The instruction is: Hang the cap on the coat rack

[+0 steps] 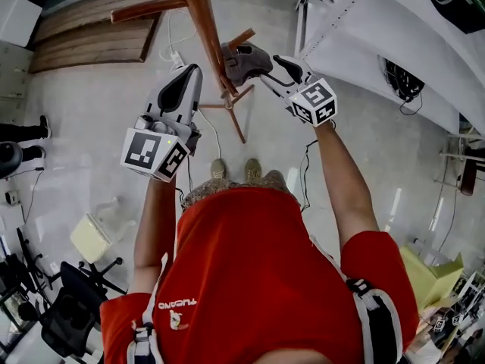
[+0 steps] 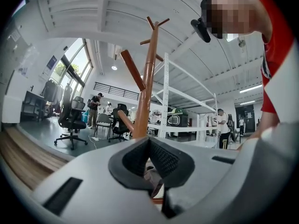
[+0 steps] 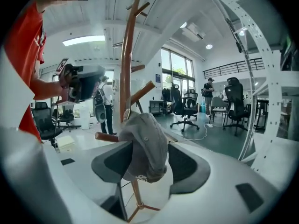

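Note:
A grey cap (image 1: 244, 61) hangs over a lower peg of the wooden coat rack (image 1: 203, 14), close against the pole. In the right gripper view the cap (image 3: 145, 146) droops between the jaws of my right gripper (image 3: 147, 160). Those jaws stand wide and open, and the right pad is clear of the cloth. From above, my right gripper (image 1: 261, 63) reaches in from the right of the pole. My left gripper (image 1: 193, 70) is held up left of the pole with its jaws together and nothing in them. Its own view looks past the left gripper (image 2: 150, 146) at the coat rack (image 2: 148, 78).
A white shelving frame (image 1: 364, 21) stands close on the right of the rack. A wooden platform (image 1: 91, 21) lies at the far left. Office chairs (image 1: 68, 309) stand at the lower left. A cable (image 1: 216, 139) runs across the floor by the rack's feet. People stand in the background.

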{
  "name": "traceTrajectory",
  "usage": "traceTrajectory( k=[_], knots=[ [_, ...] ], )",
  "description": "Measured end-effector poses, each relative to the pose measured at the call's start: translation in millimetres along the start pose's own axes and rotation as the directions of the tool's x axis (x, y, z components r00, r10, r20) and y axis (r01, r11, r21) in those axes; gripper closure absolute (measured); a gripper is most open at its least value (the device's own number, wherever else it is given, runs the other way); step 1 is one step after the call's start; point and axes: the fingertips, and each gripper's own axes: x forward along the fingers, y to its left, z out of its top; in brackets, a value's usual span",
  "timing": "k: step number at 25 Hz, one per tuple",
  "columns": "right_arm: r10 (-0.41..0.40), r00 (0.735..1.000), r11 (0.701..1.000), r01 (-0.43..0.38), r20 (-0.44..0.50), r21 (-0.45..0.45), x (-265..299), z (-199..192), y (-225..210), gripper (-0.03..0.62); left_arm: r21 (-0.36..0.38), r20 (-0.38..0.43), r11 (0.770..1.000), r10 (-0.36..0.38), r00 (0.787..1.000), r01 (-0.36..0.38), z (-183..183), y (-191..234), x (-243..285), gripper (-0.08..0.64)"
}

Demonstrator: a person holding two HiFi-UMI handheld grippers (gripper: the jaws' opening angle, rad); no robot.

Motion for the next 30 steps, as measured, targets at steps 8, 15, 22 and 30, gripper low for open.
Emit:
traceTrajectory(
  k=[8, 15, 22, 30],
  knots=[
    [-0.067, 0.971, 0.998, 0.064, 0.229, 0.02, -49.1, 79.9, 26.3, 0.367, -0.016, 0.012, 0.997, -0.077, 0.997, 0.078, -1.2, -13.8, 9.7, 0.552],
    [-0.092, 0.915, 0.995, 0.095, 0.392, 0.011, -80.9, 147.2, 68.1, 0.458, -0.013, 0.036, 0.988, -0.153, 0.988, 0.153, 7.7, -33.9, 19.5, 0.552],
    [-0.16, 0.866, 0.986, 0.162, 0.474, 0.037, -100.2, 181.2, 89.0, 0.561, -0.004, 0.057, 0.978, -0.209, 0.976, 0.209, 17.2, -48.7, 20.8, 0.552],
    [-0.195, 0.859, 0.98, 0.187, 0.474, 0.064, -102.6, 180.1, 97.6, 0.569, 0.01, 0.064, 0.974, -0.225, 0.972, 0.224, 22.3, -51.8, 15.0, 0.552]
  ],
)
